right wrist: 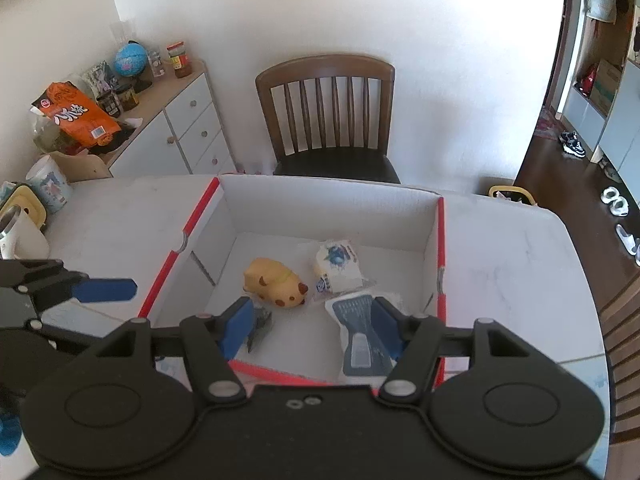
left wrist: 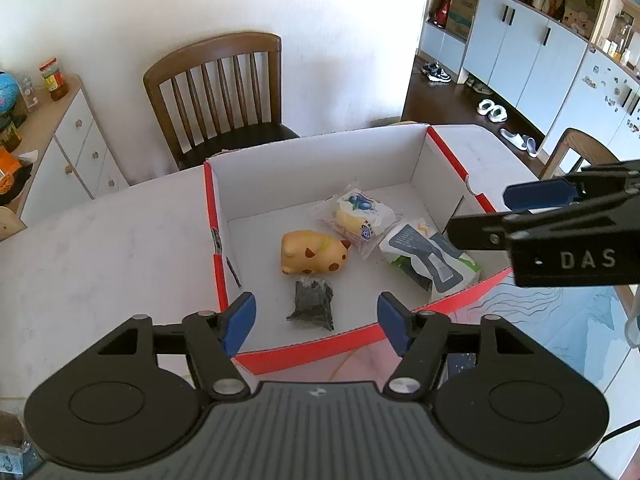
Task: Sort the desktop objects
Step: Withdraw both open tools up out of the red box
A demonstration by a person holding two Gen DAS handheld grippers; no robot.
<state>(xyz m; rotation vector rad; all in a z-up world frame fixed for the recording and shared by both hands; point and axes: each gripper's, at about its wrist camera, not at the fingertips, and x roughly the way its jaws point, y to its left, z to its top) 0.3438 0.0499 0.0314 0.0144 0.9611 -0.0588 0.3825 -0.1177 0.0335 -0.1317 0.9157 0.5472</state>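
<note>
A red-and-white cardboard box (left wrist: 218, 256) (right wrist: 440, 248) stands on the white table. It holds a yellow spotted toy dog (left wrist: 312, 254) (right wrist: 276, 282), a blueberry snack packet (left wrist: 358, 216) (right wrist: 338, 266), a grey-white pouch (left wrist: 432, 258) (right wrist: 358, 332) and a small dark packet (left wrist: 312, 306) (right wrist: 262, 326). My left gripper (left wrist: 316, 320) is open and empty, above the box's near edge. My right gripper (right wrist: 312, 326) is open and empty, over the box's near side; it also shows in the left wrist view (left wrist: 500, 212).
A wooden chair (left wrist: 224, 92) (right wrist: 332, 116) stands behind the table. A white cabinet (right wrist: 176, 128) with a globe, jars and an orange bag is at left. Mugs (right wrist: 48, 186) sit on the table's left edge. A patterned mat (left wrist: 560, 320) lies under the box's near side.
</note>
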